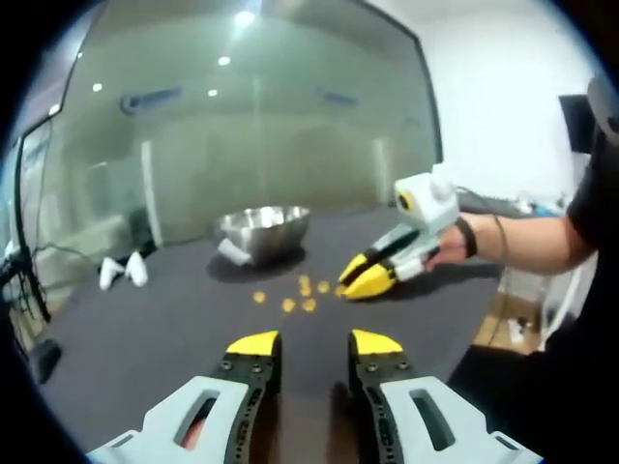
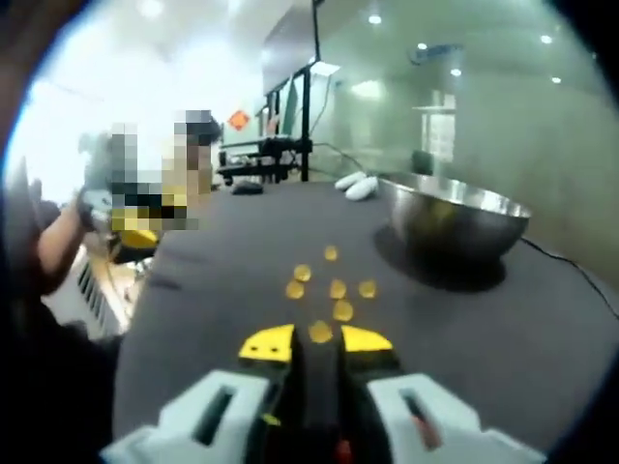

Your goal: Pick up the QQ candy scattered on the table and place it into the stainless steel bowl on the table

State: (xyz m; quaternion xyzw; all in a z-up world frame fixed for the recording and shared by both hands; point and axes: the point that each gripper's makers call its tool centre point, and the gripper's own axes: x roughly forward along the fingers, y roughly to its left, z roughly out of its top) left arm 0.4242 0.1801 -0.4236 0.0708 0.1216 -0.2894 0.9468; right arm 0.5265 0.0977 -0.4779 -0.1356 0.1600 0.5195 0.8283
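1. Left gripper (image 1: pixel 314 343): jaws wide apart, empty, above the dark table (image 1: pixel 145 329).
2. Right gripper (image 2: pixel 317 341): jaws narrow; the nearest candy lies just beyond the tips, and whether anything is pinched cannot be told.
3. QQ candy (image 2: pixel 334 288): small yellow pieces scattered beside the stainless steel bowl (image 2: pixel 455 220).
4. Handling: probably light, soft and springy; pinch each piece gently across its middle.

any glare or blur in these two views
Left gripper view: ceiling lights reflect in the glass wall, the bowl shines, the candies look soft. Right gripper view: blown-out glare upper left, mild blur, fisheye bending; the bowl casts a dark shadow on the table.
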